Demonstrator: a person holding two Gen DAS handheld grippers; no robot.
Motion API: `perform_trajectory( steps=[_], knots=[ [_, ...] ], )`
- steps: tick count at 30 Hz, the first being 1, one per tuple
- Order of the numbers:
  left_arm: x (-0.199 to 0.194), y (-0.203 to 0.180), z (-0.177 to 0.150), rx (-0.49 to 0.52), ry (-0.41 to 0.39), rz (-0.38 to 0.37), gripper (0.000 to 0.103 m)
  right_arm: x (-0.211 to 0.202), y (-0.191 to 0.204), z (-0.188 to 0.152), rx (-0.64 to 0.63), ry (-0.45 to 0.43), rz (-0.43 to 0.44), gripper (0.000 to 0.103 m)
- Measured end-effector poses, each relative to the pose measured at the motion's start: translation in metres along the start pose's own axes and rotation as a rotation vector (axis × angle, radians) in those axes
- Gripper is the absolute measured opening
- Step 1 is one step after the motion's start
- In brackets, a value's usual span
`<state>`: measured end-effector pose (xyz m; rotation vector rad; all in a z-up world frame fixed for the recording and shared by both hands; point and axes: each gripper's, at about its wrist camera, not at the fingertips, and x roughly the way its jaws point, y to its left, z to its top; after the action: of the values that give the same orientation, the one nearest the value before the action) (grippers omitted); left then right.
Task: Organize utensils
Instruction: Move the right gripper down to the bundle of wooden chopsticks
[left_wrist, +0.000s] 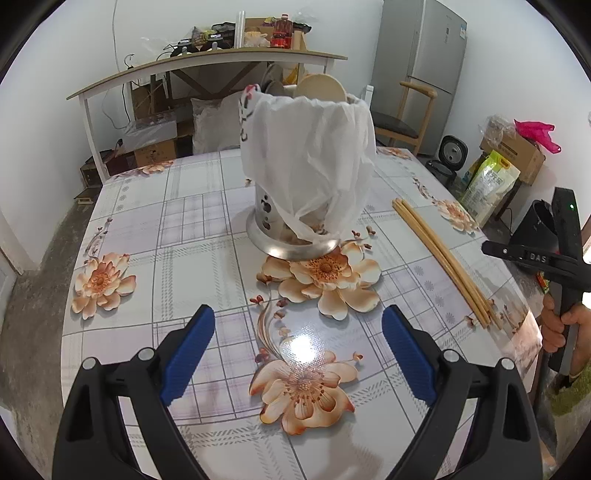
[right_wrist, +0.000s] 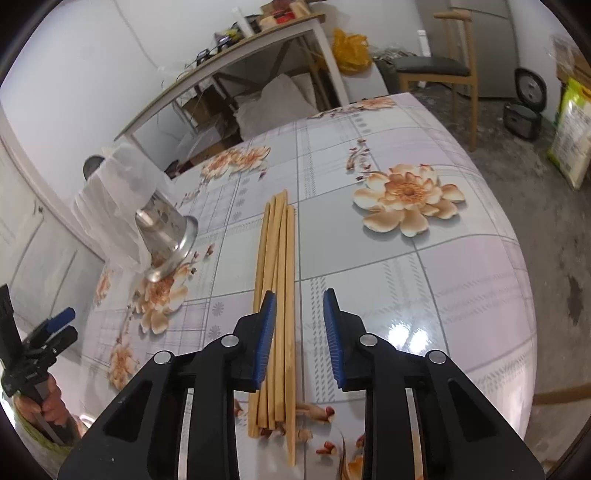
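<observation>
One holder (left_wrist: 303, 206), about six chopsticks (right_wrist: 275, 295); left tongs (left_wrist: 297, 354) and right tongs (right_wrist: 300, 332) both released.

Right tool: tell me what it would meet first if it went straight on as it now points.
Probably the chopsticks: the right tool sits just above the bundle on the table, some sticks between its fingers. Exact clearance is unclear.

holder (left_wrist: 295, 221) mid-table (left_wrist: 184, 229) | chopsticks (right_wrist: 275, 295) flat, to its right | bag (left_wrist: 306, 155) over holder, seemingly
</observation>
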<state>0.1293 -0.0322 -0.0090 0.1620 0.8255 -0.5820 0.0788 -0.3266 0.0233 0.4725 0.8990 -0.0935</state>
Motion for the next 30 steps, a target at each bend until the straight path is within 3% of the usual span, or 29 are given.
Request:
perform_trajectory(
  steps=[9,16,30],
  knots=[
    [0.009,-0.009,0.004,0.032,0.010,-0.006,0.090,0.019,0.008,0.001,-0.059,0.038,0.018,0.016],
    [0.018,-0.019,0.005,0.055,0.025,-0.024,0.090,0.035,0.010,-0.001,-0.099,0.071,-0.018,0.011],
    [0.034,-0.054,0.020,0.135,0.018,-0.087,0.090,0.046,0.005,-0.001,-0.128,0.091,-0.056,0.011]
  ],
)
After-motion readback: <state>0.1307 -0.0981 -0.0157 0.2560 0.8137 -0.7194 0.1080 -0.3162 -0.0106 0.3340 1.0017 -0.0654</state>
